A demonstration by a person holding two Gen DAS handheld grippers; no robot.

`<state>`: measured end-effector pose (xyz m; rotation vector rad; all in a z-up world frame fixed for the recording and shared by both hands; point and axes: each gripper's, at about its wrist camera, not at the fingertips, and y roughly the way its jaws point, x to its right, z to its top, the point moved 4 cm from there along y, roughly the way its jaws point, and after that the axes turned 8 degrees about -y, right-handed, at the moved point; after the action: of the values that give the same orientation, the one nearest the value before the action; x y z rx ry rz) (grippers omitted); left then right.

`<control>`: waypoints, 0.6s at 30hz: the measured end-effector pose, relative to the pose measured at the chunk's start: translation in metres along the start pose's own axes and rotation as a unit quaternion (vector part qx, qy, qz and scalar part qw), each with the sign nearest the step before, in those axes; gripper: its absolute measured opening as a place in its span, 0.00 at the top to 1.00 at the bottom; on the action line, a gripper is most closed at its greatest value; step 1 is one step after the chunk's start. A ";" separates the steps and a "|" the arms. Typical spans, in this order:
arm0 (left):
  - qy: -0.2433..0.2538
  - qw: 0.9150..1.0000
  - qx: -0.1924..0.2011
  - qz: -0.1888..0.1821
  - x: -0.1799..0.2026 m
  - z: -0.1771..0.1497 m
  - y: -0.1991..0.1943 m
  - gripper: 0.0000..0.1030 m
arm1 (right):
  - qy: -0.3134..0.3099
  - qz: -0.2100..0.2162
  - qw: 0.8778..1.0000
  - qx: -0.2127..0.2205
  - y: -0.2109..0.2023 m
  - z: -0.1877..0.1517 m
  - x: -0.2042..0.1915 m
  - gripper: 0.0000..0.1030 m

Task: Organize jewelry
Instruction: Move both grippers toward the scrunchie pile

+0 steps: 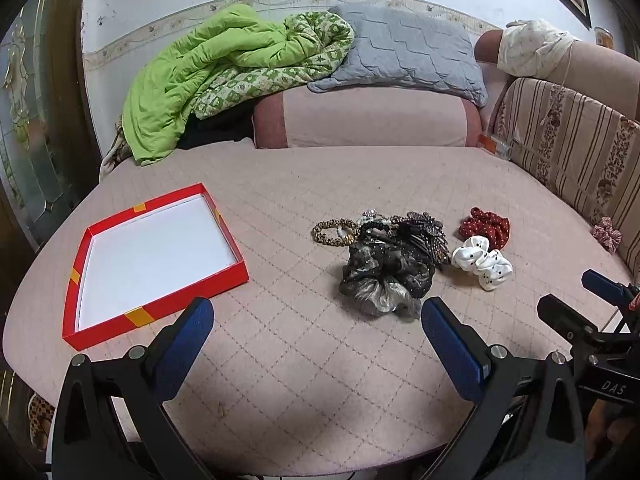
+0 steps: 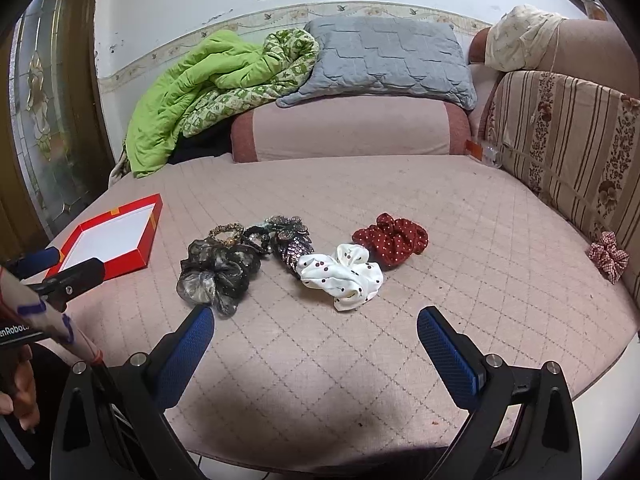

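A shallow red box (image 1: 160, 308) with a white inside lies empty at the left; it also shows in the right wrist view (image 2: 138, 258). A pile of hair pieces lies mid-cushion: a black sheer scrunchie (image 1: 384, 276) (image 2: 216, 276), a leopard band (image 1: 334, 232), a dark sequin clip (image 1: 424, 232) (image 2: 290, 240), a white cherry scrunchie (image 1: 482, 262) (image 2: 344, 276) and a red dotted scrunchie (image 1: 486, 228) (image 2: 392, 238). My left gripper (image 1: 318, 320) is open and empty, short of the pile. My right gripper (image 2: 316, 328) is open and empty, just short of the white scrunchie.
A checked scrunchie (image 1: 606, 234) (image 2: 608, 256) lies apart at the striped sofa back (image 2: 568, 140). A green quilt (image 1: 208, 72) and grey pillow (image 1: 408, 52) sit on the bolster behind. The cushion's front edge (image 2: 360, 448) is near both grippers.
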<state>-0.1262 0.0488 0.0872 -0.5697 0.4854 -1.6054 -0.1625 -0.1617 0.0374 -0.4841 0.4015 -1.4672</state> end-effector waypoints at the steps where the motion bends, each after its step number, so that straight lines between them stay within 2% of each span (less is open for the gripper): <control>1: 0.000 1.000 -0.002 0.001 0.000 -0.001 0.001 0.00 | 0.000 0.000 1.000 -0.001 0.000 0.000 0.000 0.00; 18: 0.000 1.000 -0.026 0.006 0.004 -0.008 0.014 0.00 | 0.011 0.006 1.000 -0.011 0.008 -0.001 0.003 0.00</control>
<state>-0.1205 0.0436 0.0724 -0.6053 0.5313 -1.5849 -0.1567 -0.1644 0.0321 -0.4828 0.4377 -1.4589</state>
